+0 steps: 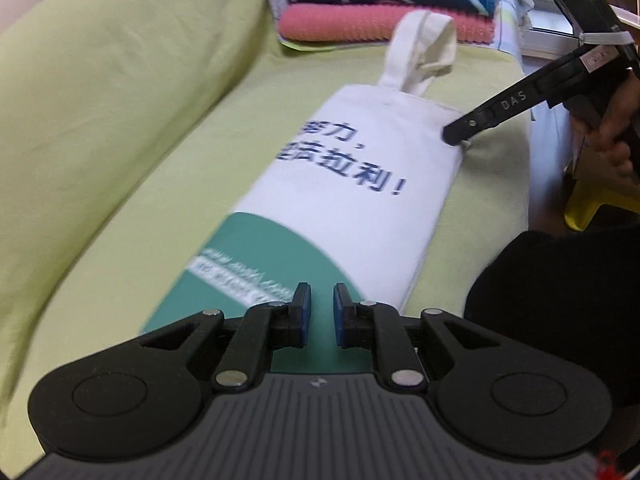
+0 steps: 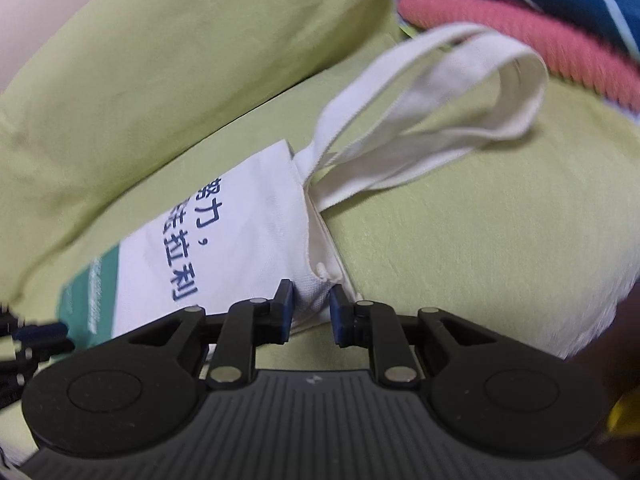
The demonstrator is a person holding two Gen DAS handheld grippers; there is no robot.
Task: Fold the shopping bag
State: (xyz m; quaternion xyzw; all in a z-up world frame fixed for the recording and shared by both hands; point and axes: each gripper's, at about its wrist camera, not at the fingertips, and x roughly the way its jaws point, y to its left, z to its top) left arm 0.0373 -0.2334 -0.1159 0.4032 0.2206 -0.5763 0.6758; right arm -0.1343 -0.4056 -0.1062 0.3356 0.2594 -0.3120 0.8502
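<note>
I am working two handheld grippers over a white canvas tote bag (image 1: 360, 184) that lies flat on a light green sheet (image 1: 120, 120). The bag is already folded into a long narrow strip. Its long axis runs away from my left gripper (image 1: 322, 300): the green printed bottom end sits right under that gripper's tips, and the top hem with its two looped handles (image 1: 424, 40) points toward a stack of folded towels (image 1: 392, 4) beyond.

My left gripper hovers above the bottom end with its blue pads a small gap apart and nothing between them; only the bag's green print shows through the gap. It tilts steeply downward.

My right gripper (image 2: 310, 300) is at the far end, pinched closed on the bag's top corner beside the hem, with bunched white fabric visible between its pads. From the left view it reaches in from the right side, angled down, a hand (image 1: 612, 136) gripping its handle.

So I judge the next fold runs lengthwise, with the left gripper nearest the free bottom end.
</note>
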